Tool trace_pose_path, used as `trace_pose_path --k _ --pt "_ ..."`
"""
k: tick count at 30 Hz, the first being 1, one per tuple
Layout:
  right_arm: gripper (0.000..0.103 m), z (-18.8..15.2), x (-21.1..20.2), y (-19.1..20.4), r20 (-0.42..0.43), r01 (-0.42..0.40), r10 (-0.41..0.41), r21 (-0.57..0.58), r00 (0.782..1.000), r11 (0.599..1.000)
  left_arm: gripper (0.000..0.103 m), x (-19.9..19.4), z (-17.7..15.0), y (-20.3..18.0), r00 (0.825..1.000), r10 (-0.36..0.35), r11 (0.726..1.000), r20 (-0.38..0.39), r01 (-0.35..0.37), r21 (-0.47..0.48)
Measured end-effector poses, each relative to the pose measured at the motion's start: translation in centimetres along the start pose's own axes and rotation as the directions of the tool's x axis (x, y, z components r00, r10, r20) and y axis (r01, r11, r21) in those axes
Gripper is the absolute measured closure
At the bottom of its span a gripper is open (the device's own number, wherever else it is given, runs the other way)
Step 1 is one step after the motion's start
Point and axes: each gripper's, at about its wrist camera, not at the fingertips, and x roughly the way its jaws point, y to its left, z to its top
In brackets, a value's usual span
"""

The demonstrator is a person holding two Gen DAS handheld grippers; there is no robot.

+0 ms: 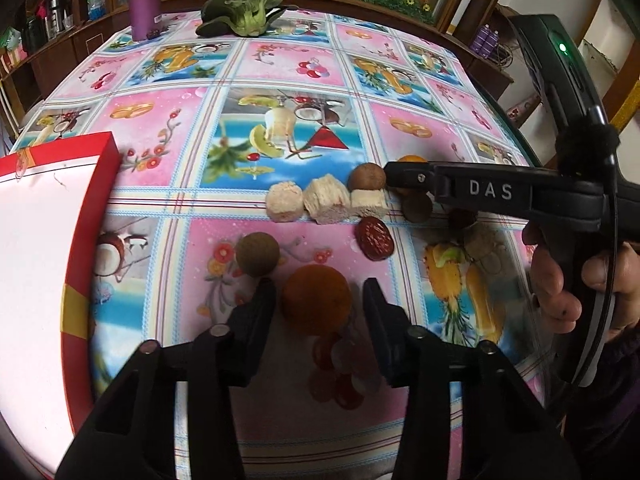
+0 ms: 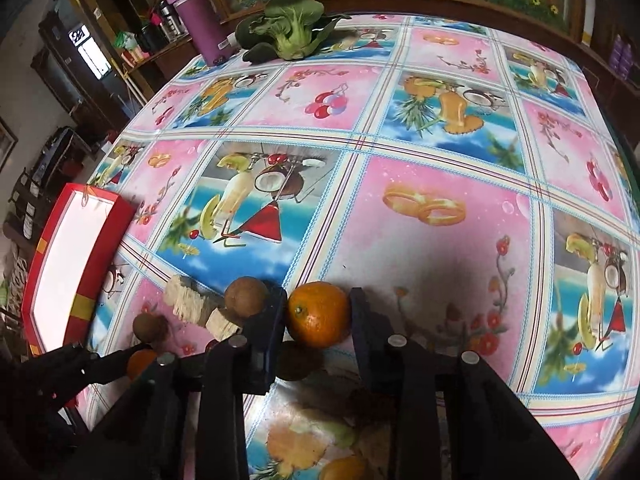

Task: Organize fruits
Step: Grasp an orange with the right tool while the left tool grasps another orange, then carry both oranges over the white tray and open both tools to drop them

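While my left claw (image 1: pixel 318 300) stood spread around 1 orange (image 1: pixel 316 300) on the desk (image 1: pixel 280 68), my right claw (image 2: pixel 318 316) stood spread around another orange (image 2: pixel 318 314). Closing off-centre could have rolled either into the brown fruits (image 2: pixel 245 296) nearby.

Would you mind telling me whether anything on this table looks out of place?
Yes: a leafy green bok choy lies on its side at the table's far edge beside the tall purple bottle, a vegetable apart from the fruit.

Fruit cluster (image 1: pixel 360 204) mid-cloth; red box (image 1: pixel 48 264) at left.
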Motion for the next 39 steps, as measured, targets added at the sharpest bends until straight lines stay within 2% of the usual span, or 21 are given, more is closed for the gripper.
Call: trace_pose_path --k 5,14,18,23,27,31,32,35,37,39 --pt "0.073 -0.5 -1.5 -0.3 0.031 -0.02 0.019 0.022 0.999 1.0 0.067 0.0 -0.2 -0.3 0.999 0.029 1.0 0.014 -0.029 0.009" --pt "0.073 -1.5 -4.3 1.4 0.081 -0.038 0.038 0.005 0.996 0.999 0.068 -0.9 -0.8 0.2 0.999 0.01 1.0 0.034 -0.01 0.003" --pt "0.073 -2.0 -5.3 4.4 0.1 -0.072 0.076 -0.046 0.992 0.996 0.068 -3.2 -1.5 0.7 0.997 0.016 1.0 0.074 -0.016 -0.002" --pt "0.073 -1.9 -5.0 10.0 0.105 -0.126 0.141 -0.134 0.984 0.983 0.068 -6.7 -2.7 2.6 0.982 0.106 0.994 0.158 -0.106 -0.009" --pt "0.073 -1.1 -3.4 15.4 0.097 -0.178 0.199 -0.194 0.975 0.965 0.068 -9.9 -3.7 5.8 0.946 0.223 0.975 0.233 -0.214 -0.062" --pt "0.073 0.0 -1.1 20.0 0.072 -0.216 0.237 -0.222 0.969 0.951 0.068 -12.6 -4.6 10.3 0.895 0.348 0.937 0.28 -0.319 -0.145" --pt "0.073 0.3 -0.3 21.2 0.062 -0.213 0.232 -0.232 0.971 0.949 0.068 -13.1 -4.8 11.8 0.879 0.384 0.922 0.284 -0.347 -0.173" --pt "0.073 0.9 2.1 24.2 0.022 -0.205 0.217 -0.253 0.976 0.946 0.068 -13.9 -5.2 15.2 0.845 0.457 0.885 0.278 -0.401 -0.237" --pt "0.073 1.0 3.5 25.8 -0.001 -0.186 0.193 -0.263 0.981 0.947 0.068 -13.9 -5.4 17.9 0.816 0.518 0.848 0.256 -0.452 -0.278" --pt "0.073 1.1 4.8 26.8 -0.026 -0.189 0.189 -0.263 0.982 0.946 0.068 -13.6 -5.5 19.8 0.81 0.539 0.831 0.232 -0.466 -0.304"
